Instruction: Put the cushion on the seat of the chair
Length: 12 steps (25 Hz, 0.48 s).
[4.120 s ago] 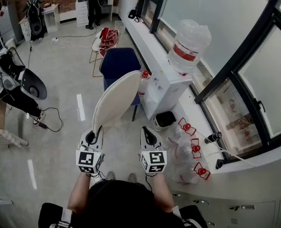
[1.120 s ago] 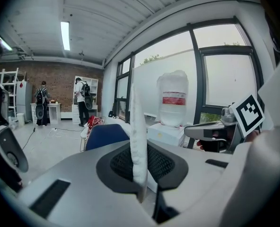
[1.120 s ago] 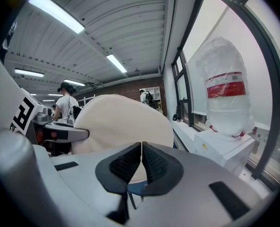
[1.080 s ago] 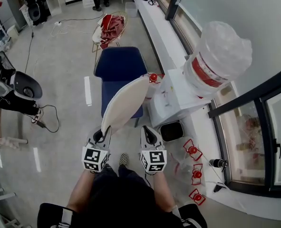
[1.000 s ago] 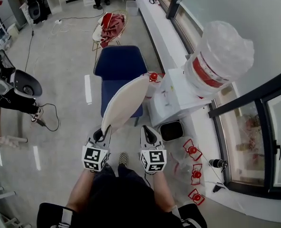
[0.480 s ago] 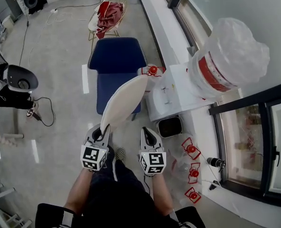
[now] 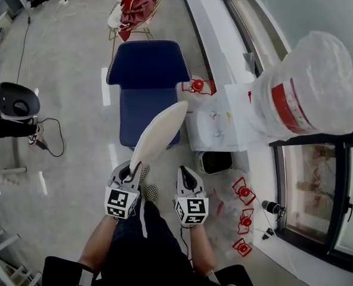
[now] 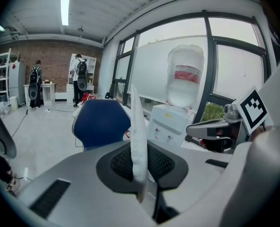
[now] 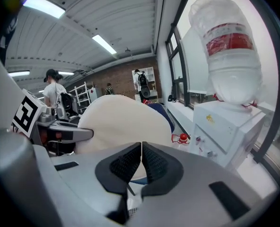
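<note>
1. Cushion [image 7: 158,133]: cream cloth, matt, smooth.
2. Chair [image 7: 148,70]: dark blue cloth, matt.
3. Floor [image 7: 75,130]: grey, polished, glossy with reflections.
4. Water bottle [image 7: 307,91]: clear plastic, crinkled film over it.
5. Right gripper [image 9: 141,151]: matt grey plastic shell, black finely ribbed pads [image 9: 156,164].

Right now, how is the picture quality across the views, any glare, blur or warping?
Head view: sharp, with light streaks glaring on the glossy floor and the window frame bowed. Left gripper view: fisheye with black corners, window washed out white, cushion crisp. Right gripper view: same warping, and the ceiling light flares.
</note>
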Available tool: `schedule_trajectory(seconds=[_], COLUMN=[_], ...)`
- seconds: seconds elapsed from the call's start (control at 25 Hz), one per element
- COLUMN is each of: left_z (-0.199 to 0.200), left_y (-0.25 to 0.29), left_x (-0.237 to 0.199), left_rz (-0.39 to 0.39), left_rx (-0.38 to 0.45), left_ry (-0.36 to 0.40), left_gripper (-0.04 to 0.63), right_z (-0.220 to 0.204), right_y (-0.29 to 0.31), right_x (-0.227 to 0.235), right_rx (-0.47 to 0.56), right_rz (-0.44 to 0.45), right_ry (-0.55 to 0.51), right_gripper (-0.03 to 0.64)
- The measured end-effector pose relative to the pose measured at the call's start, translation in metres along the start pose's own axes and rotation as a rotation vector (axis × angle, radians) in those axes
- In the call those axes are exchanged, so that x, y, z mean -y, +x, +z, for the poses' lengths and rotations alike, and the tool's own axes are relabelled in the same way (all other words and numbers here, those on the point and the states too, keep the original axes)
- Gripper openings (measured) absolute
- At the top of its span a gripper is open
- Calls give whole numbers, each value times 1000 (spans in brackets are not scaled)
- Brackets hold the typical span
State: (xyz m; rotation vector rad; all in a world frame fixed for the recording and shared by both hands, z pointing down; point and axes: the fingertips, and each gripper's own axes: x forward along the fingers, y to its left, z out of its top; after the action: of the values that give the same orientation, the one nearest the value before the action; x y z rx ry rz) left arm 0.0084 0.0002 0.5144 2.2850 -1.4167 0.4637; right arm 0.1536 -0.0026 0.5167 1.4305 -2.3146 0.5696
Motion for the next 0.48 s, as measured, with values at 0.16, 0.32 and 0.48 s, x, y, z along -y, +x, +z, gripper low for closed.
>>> schedule_trajectory(seconds=[0.16,0.32,0.48], left_z=[-17,-31,-43], left_y=[25,52,81], left_x=[-14,-23,-35], left_rz=[-20,-41,-55], left_rx=[-47,-87,-115], left_ry=[-19,-34,-43], left_gripper=[46,46,47], right_z=[-14,-28,-40], right_y=[26,48,70], right_x=[1,1,6], right_rx=[-44,-91,-125], right_rz=[-1,10,3], right_ry=[24,46,65], right_gripper=[29,29,29])
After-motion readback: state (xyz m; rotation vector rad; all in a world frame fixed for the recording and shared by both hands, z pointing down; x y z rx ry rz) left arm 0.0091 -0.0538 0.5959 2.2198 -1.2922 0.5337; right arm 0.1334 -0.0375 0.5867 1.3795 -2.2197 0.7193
